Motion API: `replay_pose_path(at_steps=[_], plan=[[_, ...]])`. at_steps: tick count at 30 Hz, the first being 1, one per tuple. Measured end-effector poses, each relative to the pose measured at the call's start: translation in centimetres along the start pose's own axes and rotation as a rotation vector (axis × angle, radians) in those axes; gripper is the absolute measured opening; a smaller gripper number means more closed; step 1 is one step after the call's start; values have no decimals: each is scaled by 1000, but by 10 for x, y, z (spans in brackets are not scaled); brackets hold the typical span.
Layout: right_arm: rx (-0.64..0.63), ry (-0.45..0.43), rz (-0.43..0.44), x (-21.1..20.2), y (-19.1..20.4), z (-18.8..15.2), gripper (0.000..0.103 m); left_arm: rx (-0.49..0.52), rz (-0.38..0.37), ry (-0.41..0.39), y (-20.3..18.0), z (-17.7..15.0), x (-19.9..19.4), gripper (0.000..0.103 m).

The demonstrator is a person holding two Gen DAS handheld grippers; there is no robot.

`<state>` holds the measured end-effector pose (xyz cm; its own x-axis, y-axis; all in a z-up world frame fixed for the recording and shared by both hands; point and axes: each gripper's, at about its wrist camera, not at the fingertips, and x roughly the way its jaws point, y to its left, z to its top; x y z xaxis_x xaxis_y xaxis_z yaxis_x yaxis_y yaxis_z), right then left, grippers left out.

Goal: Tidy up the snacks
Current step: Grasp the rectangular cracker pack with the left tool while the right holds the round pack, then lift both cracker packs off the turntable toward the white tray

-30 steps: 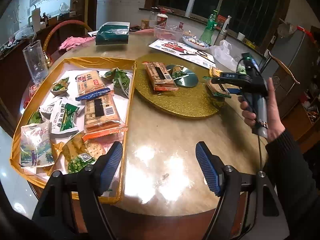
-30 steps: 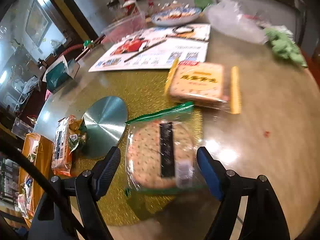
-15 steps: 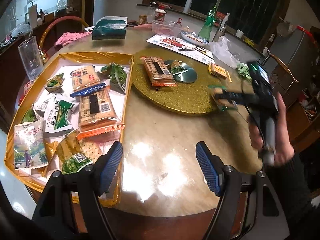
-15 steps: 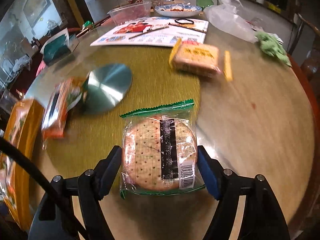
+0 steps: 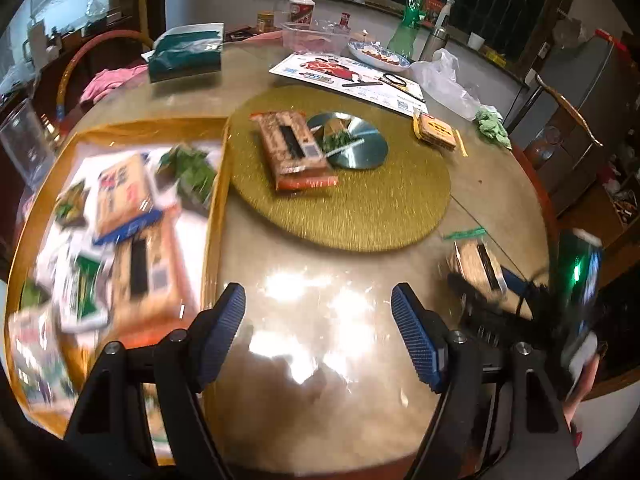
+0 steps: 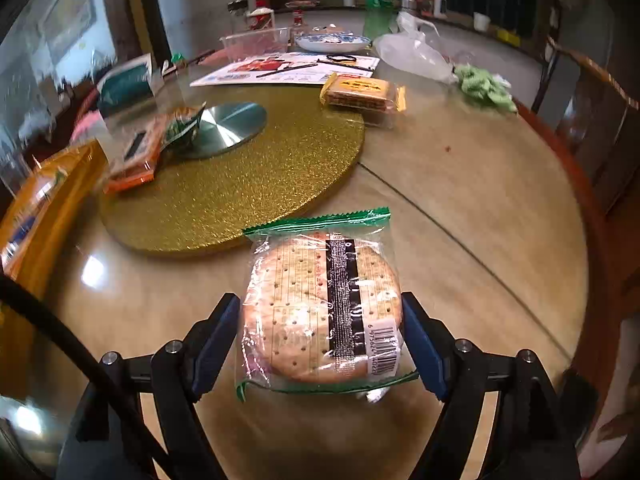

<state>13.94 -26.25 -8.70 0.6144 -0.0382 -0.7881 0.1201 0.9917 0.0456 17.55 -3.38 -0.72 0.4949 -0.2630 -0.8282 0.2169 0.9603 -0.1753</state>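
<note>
A round cracker pack (image 6: 320, 312) in clear wrap with a green edge hangs above the bare tabletop, and my right gripper (image 6: 320, 308) is shut on its sides while its jaws ease slightly wider. In the left wrist view that pack (image 5: 478, 264) shows blurred at the right. My left gripper (image 5: 318, 308) stands open with nothing in it over the glossy table, beside the gold tray (image 5: 216, 184) holding several snack packs. On the gold turntable (image 5: 360, 208) lie an orange cracker pack (image 5: 292, 148) and a small green pack (image 5: 336, 140). A yellow cracker pack (image 5: 436, 132) lies by its far rim.
At the far side of the table are a teal tissue box (image 5: 186, 52), a leaflet (image 5: 344, 76), a plastic tub (image 5: 316, 38), a plate (image 5: 380, 54), bottles, a white plastic bag (image 5: 448, 80) and a green cloth (image 5: 492, 126). A tall glass (image 5: 26, 148) stands left of the tray.
My right gripper has carried the round cracker pack off the gold turntable toward the near table edge. The left gripper has slid a little to the right, its jaws unchanged.
</note>
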Motion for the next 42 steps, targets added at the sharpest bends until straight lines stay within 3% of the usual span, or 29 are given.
replay_pose_path(at_steps=[8,11,18,20,22,29,39,42], plan=[[41,-33,28,-1,-5,-1,76,-55,79,124,7,88,82,76],[50,-38,39,-1,-5,-2,76,-101,120,123,14,110,104,76],[67,-46,59,-2,-7,-3,76,-77,168,154,8,127,133,75],[70,-46,59,-2,-7,-3,76,-85,185,170,11,130,140,63],[70,-47,60,-2,-8,-3,76,-117,163,191,18,128,146,61],[70,-46,59,-3,-8,-3,76,-92,143,177,15,94,125,59],[60,-41,46,-2,-6,-3,76,28,86,192,2,-41,43,59],[54,-38,40,-1,-5,-3,77,48,87,184,0,-59,32,59]])
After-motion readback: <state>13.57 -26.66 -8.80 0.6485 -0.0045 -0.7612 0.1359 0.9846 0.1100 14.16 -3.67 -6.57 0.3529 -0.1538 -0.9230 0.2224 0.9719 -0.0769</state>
